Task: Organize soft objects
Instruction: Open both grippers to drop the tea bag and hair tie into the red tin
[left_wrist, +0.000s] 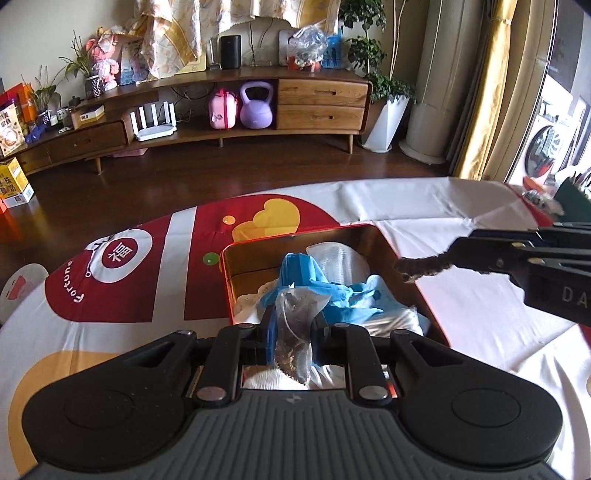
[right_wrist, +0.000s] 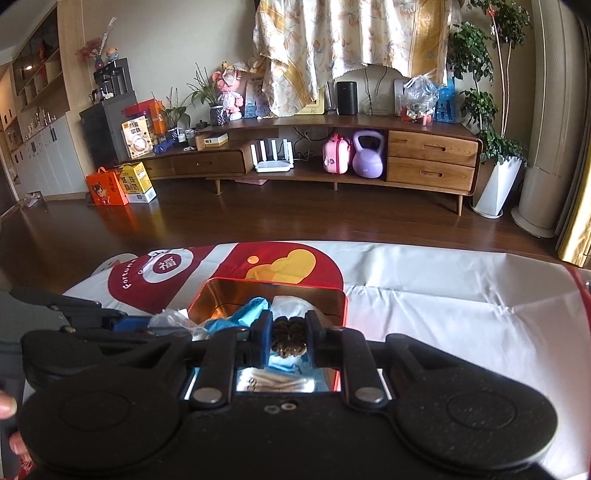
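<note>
A red tin box (left_wrist: 406, 266) (right_wrist: 341, 301) stands on the table and holds blue gloves (left_wrist: 343, 291), clear plastic and white soft items. My left gripper (left_wrist: 293, 325) is shut on a clear plastic bag with dark contents (left_wrist: 291, 332), held over the box's near edge. My right gripper (right_wrist: 289, 332) is shut on a brown fuzzy strip (right_wrist: 290, 338), held above the box; in the left wrist view the strip (left_wrist: 421, 266) sticks out over the box's right rim.
The table has a white and red printed cloth (left_wrist: 155, 280). A dark green item and clutter (left_wrist: 569, 199) lie at the far right. A wooden TV cabinet (right_wrist: 406, 155) stands across the wooden floor.
</note>
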